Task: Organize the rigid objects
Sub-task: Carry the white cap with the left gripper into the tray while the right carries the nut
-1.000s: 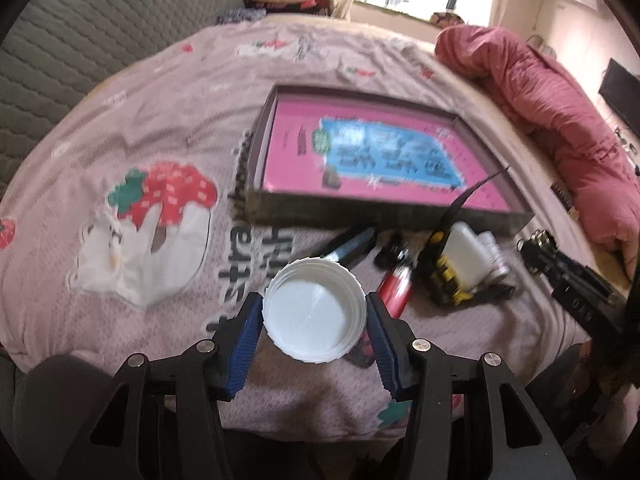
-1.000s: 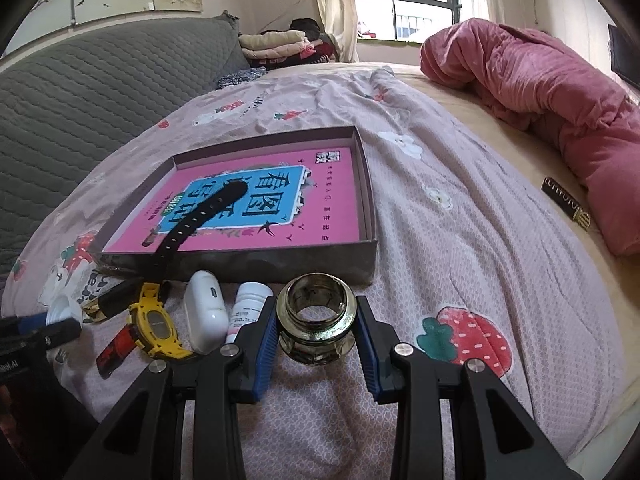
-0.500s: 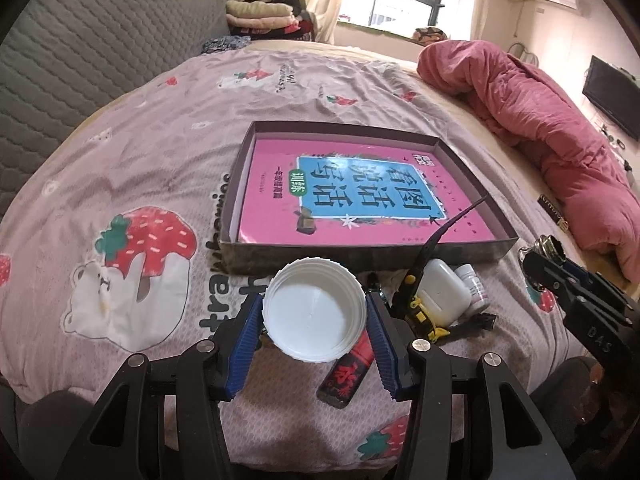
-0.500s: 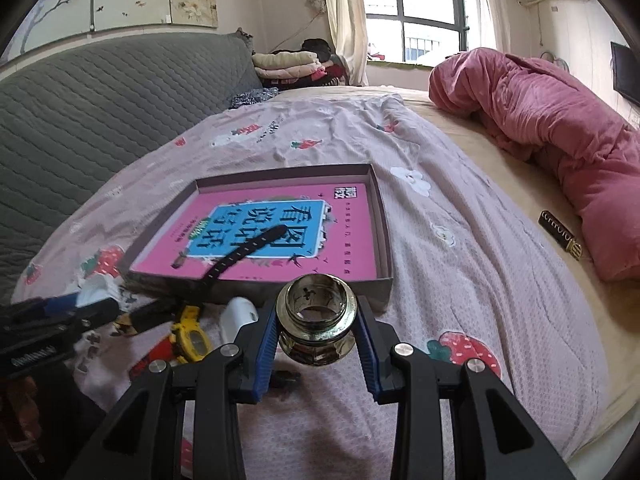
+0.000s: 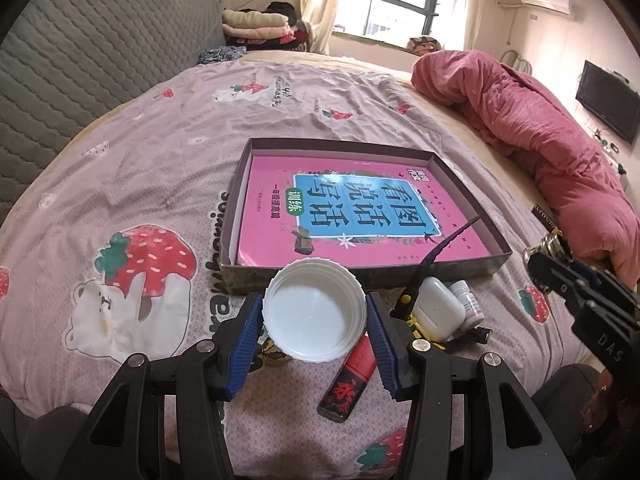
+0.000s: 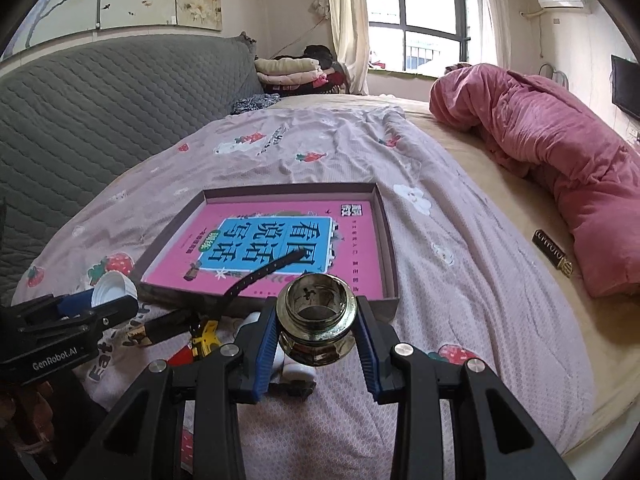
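Observation:
My left gripper (image 5: pixel 315 322) is shut on a white plastic lid (image 5: pixel 314 316), held above the bed just short of the near wall of a shallow cardboard box (image 5: pixel 466 268) with a pink book (image 5: pixel 360 216) inside. My right gripper (image 6: pixel 317 330) is shut on a brass metal fitting (image 6: pixel 316 326), also raised before the box (image 6: pixel 390 256). On the sheet by the box lie a red marker (image 5: pixel 347 380), a white earbud case (image 5: pixel 438 312), a small white bottle (image 5: pixel 466 304) and a yellow watch (image 6: pixel 204 340) with a black strap.
The pink strawberry-print sheet (image 5: pixel 120 184) covers the bed. A rolled pink duvet (image 5: pixel 540 136) lies at the right, with a small dark bar (image 6: pixel 554 252) beside it. A grey quilted headboard (image 6: pixel 100 100) stands at the left. Folded clothes (image 6: pixel 288 68) sit at the far end.
Both grippers have risen and tilted up with their objects still held. The box and loose items now sit lower in both views.

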Motion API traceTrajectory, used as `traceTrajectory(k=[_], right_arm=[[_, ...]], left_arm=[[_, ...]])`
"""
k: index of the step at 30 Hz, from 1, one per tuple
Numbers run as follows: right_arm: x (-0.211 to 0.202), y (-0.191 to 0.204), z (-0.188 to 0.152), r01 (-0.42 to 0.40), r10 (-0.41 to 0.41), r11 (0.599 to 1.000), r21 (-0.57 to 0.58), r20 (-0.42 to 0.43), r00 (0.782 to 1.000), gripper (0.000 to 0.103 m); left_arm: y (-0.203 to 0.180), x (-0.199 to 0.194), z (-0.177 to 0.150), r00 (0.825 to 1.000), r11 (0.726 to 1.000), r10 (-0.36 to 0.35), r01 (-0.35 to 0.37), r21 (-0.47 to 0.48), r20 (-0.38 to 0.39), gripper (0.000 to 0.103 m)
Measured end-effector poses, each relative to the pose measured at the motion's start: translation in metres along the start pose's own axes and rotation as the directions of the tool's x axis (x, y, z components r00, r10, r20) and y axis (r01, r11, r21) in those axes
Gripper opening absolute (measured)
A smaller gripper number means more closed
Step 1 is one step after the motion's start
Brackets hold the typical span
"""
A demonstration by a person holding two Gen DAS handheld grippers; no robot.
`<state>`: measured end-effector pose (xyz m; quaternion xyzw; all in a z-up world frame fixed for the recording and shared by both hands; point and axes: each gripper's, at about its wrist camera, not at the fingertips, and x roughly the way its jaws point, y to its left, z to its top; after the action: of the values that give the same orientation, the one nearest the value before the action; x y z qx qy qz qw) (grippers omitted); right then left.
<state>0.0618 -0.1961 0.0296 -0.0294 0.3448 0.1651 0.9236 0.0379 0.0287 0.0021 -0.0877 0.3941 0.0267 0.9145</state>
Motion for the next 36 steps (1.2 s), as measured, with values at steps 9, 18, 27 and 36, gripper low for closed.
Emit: traceTrajectory(k=[9,18,27,36], right_arm=[[-0.001,-0.003,0.02,-0.003,0.003,1.0,0.011,0.027,1.0,0.037],[0.009,-0.006,0.035,0.0,-0.001,1.0,0.029,0.053,0.999,0.037],[0.024,-0.013,0.049,0.028,-0.031,0.999,0.041,0.069,0.997,0.037],[0.047,-0.024,0.051,0.043,-0.046,0.997,0.061,0.049,0.998,0.037]], left_arm=[[-0.003,0.001,0.015,0.999,1.0,-0.003,0.002,0.01,0.037,0.053],[0.0,0.01,0.03,0.999,1.0,0.008,-0.008,0.006,0.047,0.053],[0.004,0.024,0.052,0.997,0.999,0.03,-0.028,-0.021,0.066,0.053],[0.003,0.054,0.066,0.998,0.999,0.037,-0.035,-0.04,0.05,0.053]])
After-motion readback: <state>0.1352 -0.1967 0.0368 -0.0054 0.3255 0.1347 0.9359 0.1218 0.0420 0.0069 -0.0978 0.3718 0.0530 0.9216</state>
